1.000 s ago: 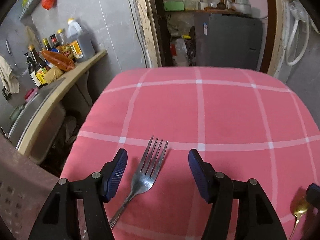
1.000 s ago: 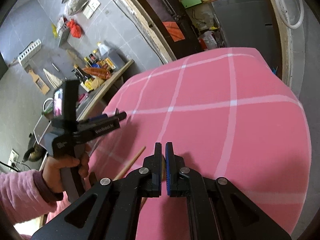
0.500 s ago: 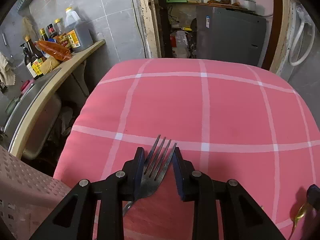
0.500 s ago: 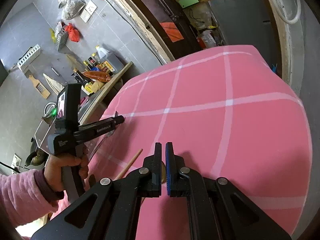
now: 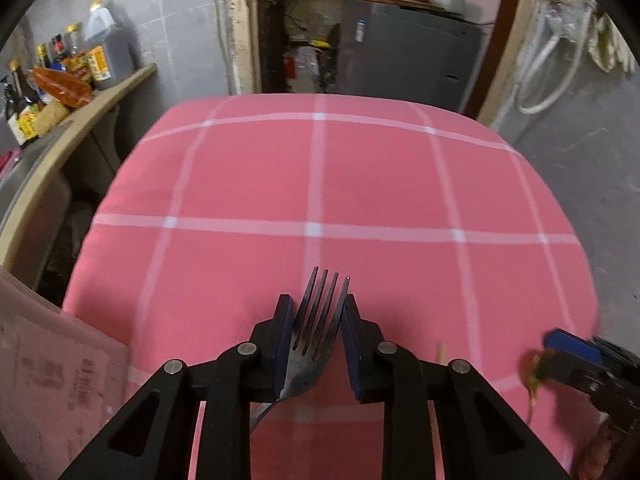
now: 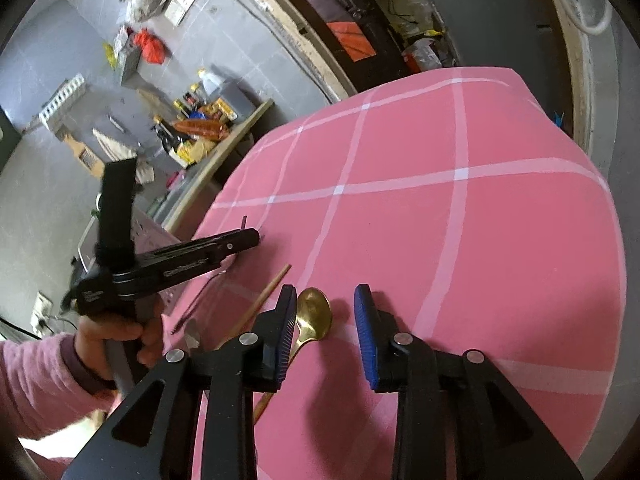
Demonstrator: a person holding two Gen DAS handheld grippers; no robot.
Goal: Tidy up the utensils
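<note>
My left gripper (image 5: pixel 315 314) is shut on a steel fork (image 5: pixel 316 328), tines pointing away, held over the pink checked tablecloth (image 5: pixel 320 184). My right gripper (image 6: pixel 326 312) is open over the cloth (image 6: pixel 460 240). A gold spoon (image 6: pixel 314 318) lies between its fingers, close to the left pad (image 6: pixel 288 320). A wooden chopstick (image 6: pixel 262 300) lies just left of the spoon. The left gripper (image 6: pixel 240 240) also shows in the right wrist view, held by a hand in a pink sleeve. The right gripper's blue tip (image 5: pixel 572 350) shows at the left wrist view's right edge, with the blurred spoon (image 5: pixel 534 372).
A pink perforated plastic basket (image 5: pixel 48 364) stands at the table's left edge. A counter (image 5: pixel 92 104) with sauce bottles (image 5: pixel 100 60) runs along the left wall. A grey cabinet (image 5: pixel 416 56) stands behind the table's far edge. The floor drops off right of the table.
My left gripper shut on the fork and raised it off the cloth. My right gripper opened, and the gold spoon now lies between its fingers.
</note>
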